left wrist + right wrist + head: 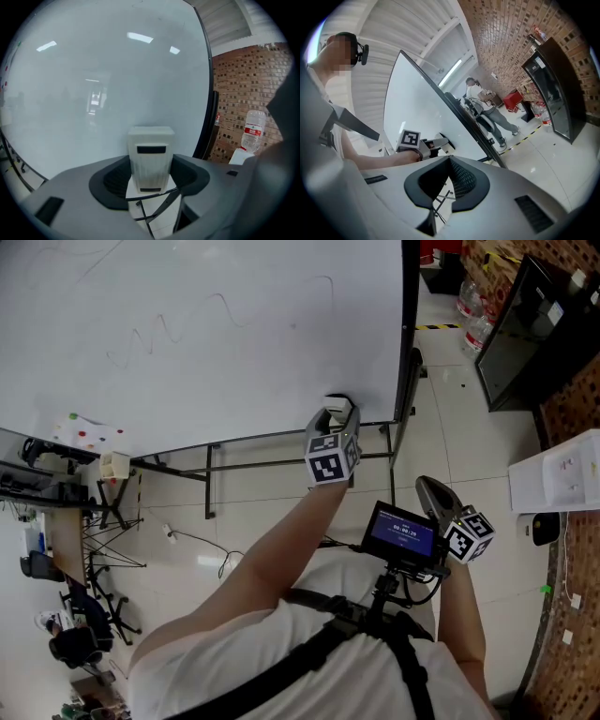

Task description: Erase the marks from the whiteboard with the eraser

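Eraser: a pale grey rectangular block eraser [151,157] with a ribbed plastic shell and two dark slots. It stands upright in the left gripper [335,423], close in front of the lower right corner of the whiteboard.
Left jaws: closed onto the eraser's two long sides, part-way open around its width.
Handling: it looks light and stiff, so a modest squeeze should hold it. The ribbed sides give a good grip, and holding them leaves the wiping face free. The shell may twist in the jaws if it is pressed hard against the board.
Marks: a faint wavy pen line [150,334] runs across the upper part of the large white glossy whiteboard [234,390], well apart from the eraser.
Right gripper: the right gripper [450,180] is held near the person's body, its jaws shut together on nothing.
Head view only: shows the marks and how far up and left of the eraser they lie.
Left gripper view only: shows the grip itself; the board shows only ceiling-light reflections, with no marks legible. A clear plastic water bottle [254,131] stands to the right, by a brick wall.
Right gripper view only: shows the left gripper side-on at the board's face; whether they touch cannot be told. A person [487,108] stands beyond the board.
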Motion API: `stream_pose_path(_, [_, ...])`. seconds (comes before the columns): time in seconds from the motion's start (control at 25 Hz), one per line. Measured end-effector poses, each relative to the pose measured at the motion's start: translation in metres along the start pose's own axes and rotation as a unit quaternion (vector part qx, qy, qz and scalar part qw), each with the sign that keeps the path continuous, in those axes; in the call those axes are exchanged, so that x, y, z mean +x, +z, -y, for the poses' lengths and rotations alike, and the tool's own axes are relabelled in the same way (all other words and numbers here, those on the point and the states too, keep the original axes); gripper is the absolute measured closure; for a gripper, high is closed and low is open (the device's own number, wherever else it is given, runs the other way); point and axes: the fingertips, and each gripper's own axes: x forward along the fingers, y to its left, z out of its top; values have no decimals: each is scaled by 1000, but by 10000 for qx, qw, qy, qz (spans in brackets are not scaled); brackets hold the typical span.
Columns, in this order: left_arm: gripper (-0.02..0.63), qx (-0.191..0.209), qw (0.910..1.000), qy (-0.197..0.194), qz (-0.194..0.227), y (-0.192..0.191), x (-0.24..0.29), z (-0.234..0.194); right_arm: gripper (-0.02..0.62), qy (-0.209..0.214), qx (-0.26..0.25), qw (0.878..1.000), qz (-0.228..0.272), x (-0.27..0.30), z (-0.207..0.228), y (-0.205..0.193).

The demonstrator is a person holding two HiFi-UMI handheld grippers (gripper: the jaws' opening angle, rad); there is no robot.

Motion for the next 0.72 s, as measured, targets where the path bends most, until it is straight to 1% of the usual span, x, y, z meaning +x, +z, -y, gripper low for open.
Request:
stream_pose_path(0.08, [314,97,9999,81,117,3,-8,-13,592,-19,8,10000,36,-3,2,2])
stream_pose_path(0.12, [314,52,9995,244,210,5,-15,-27,592,-18,7,10000,49,-4,3,3])
stream_pose_path(0.24, [314,-327,9944,909,437,12,-37,-83,592,25,7,10000,52,-4,4,4])
stream_pose_path(0.32, [314,-485,9916,1104,470,14,-44,-101,591,76,5,10000,24,-2,4,4])
stream_pose_path(0.36, [314,-545,9912,1110,464,15,-43,-100,592,98,2,10000,12,-1,4,4])
stream_pose_path(0.44, [314,-633,9921,987,452,18,-36,-83,592,126,6,9999,22,1,3,5])
stream_pose_path(0.56, [314,-588,9958,594,373,21,-21,-37,591,88,49,9999,91,-6,5,7])
stream_pose_path(0.72, [314,-613,9978,122,213,19,-2,18,592,-131,96,9997,192,-28,18,6])
